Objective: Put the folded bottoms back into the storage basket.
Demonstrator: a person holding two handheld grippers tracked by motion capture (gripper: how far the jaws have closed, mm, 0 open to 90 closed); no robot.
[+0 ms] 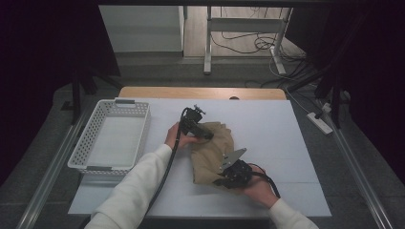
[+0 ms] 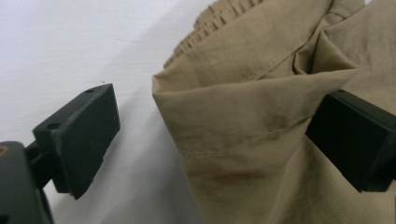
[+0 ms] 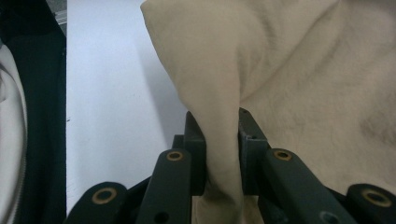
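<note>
Two hand-held grippers work a crumpled tan cloth [image 1: 213, 152] at the middle of a white surface [image 1: 277, 129], seen from the high view. The cloth is a khaki garment, bunched into a rumpled heap with soft folds, a stitched hem line and a gathered, ribbed edge visible in the left gripper view [image 2: 261, 116].

The left hand-held gripper [image 1: 206, 134] sits at the far left edge of the heap, held by a hand [image 1: 175, 137] in a white sleeve [image 1: 138, 183]. Its jaws stand wide apart: one black jaw hangs over the bare white surface, the other lies against the cloth, with a folded corner of fabric between them but not pinched.

The right hand-held gripper [image 1: 220, 182] meets the near edge of the heap, a grey three-cornered plate on top of it and a black cable trailing toward the person. In the right gripper view its jaws [image 3: 217, 154] are drawn narrow, clamping a vertical fold of the pale fabric [image 3: 280, 70], which rises from between them.

A white perforated basket [image 1: 114, 114] stands at the left side of the surface, well apart from the cloth. Beyond the far edge lie a strip of wooden tabletop [image 1: 200, 92], a grey floor and loose cables.
</note>
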